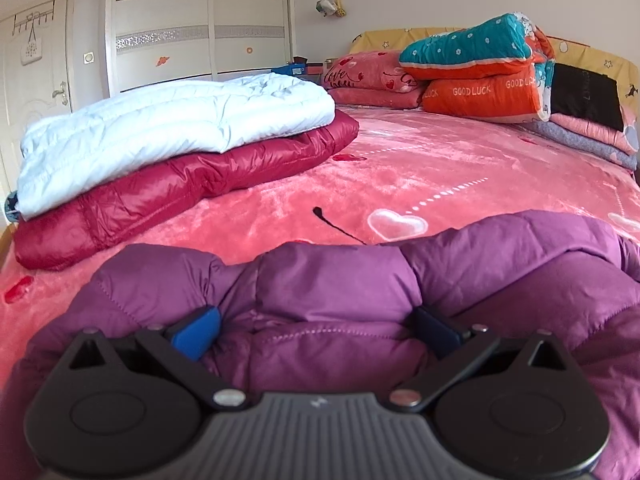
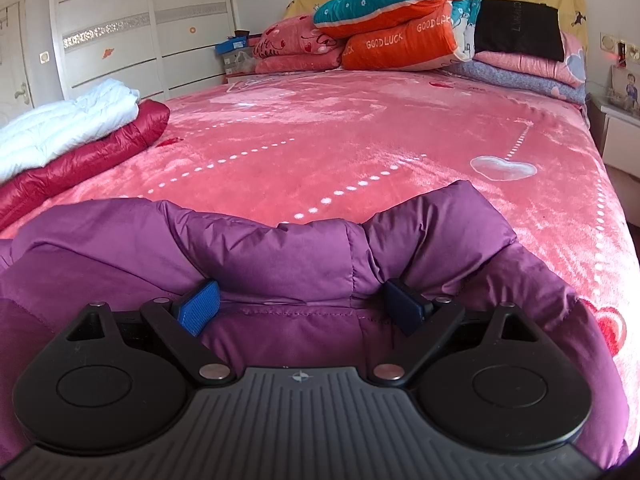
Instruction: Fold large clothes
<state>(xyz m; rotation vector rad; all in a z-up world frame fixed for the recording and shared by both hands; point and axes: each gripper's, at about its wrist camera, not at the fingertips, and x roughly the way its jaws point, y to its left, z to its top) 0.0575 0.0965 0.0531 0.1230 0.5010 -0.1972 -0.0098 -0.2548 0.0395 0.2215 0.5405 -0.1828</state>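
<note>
A purple puffer jacket (image 1: 328, 280) lies at the near edge of the pink bed and also fills the bottom of the right wrist view (image 2: 280, 256). My left gripper (image 1: 316, 326) has its blue pads wide apart, and a thick fold of the jacket bulges between them. My right gripper (image 2: 302, 304) stands the same way on another part of the jacket, with padded fabric between its spread fingers. The fingertips are buried in the fabric, so a firm hold cannot be told.
A folded white jacket (image 1: 168, 120) lies on a folded dark red jacket (image 1: 180, 184) at the bed's left side. Stacked quilts and pillows (image 1: 476, 68) sit at the headboard. The pink bedspread (image 2: 360, 140) lies between. A wardrobe (image 1: 200, 20) stands behind.
</note>
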